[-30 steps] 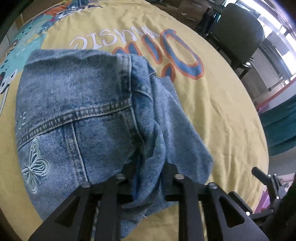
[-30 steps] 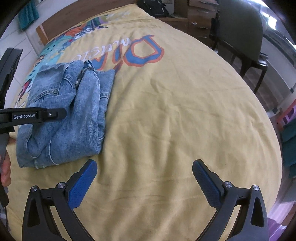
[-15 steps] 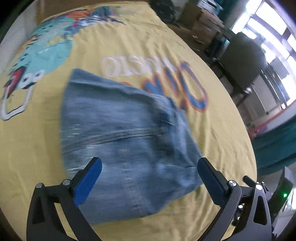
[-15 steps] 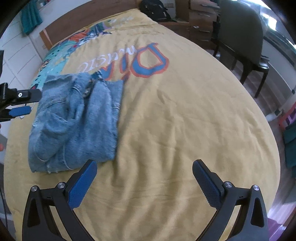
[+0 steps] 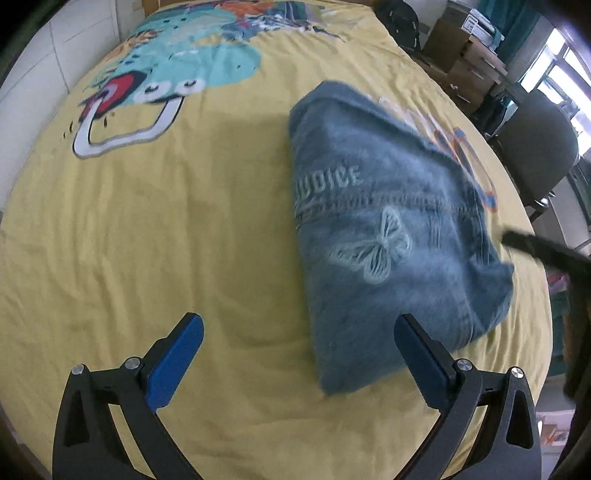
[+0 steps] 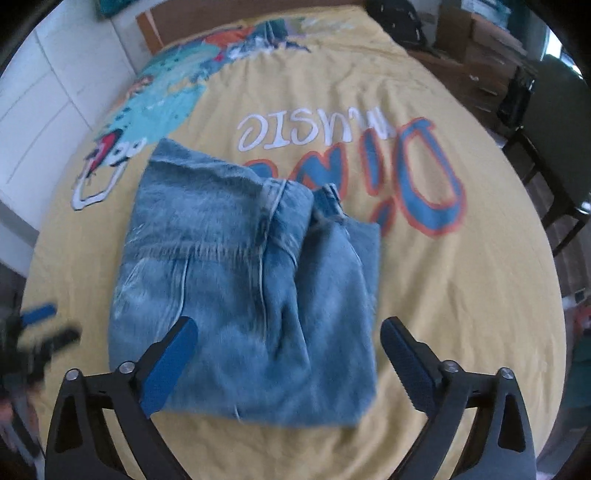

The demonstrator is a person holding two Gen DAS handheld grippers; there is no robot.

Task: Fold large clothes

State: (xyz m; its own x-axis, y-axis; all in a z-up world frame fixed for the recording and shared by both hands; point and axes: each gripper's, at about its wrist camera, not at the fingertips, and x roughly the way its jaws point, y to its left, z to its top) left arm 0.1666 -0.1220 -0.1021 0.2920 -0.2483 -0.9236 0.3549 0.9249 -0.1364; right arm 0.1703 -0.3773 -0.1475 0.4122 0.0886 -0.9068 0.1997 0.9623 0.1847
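Observation:
A folded blue denim jacket (image 5: 388,236) with a pale embroidered butterfly lies on the yellow printed bedspread (image 5: 184,221). In the left wrist view it sits to the right of centre. My left gripper (image 5: 299,354) is open and empty, above the bedspread, with its right finger over the jacket's near edge. In the right wrist view the jacket (image 6: 251,280) lies at centre. My right gripper (image 6: 288,362) is open and empty, hovering over the jacket's near edge. The left gripper (image 6: 40,332) shows blurred at the left edge of the right wrist view.
A dark chair (image 5: 535,147) stands off the bed's right side, also in the right wrist view (image 6: 557,147). Cardboard boxes (image 5: 465,55) and a dark bag (image 5: 399,22) lie beyond the far corner. A white wall (image 5: 55,44) runs along the left.
My left gripper let go of the jacket, opened and drew back to the left. My right gripper swung left, so the jacket now lies between its fingers.

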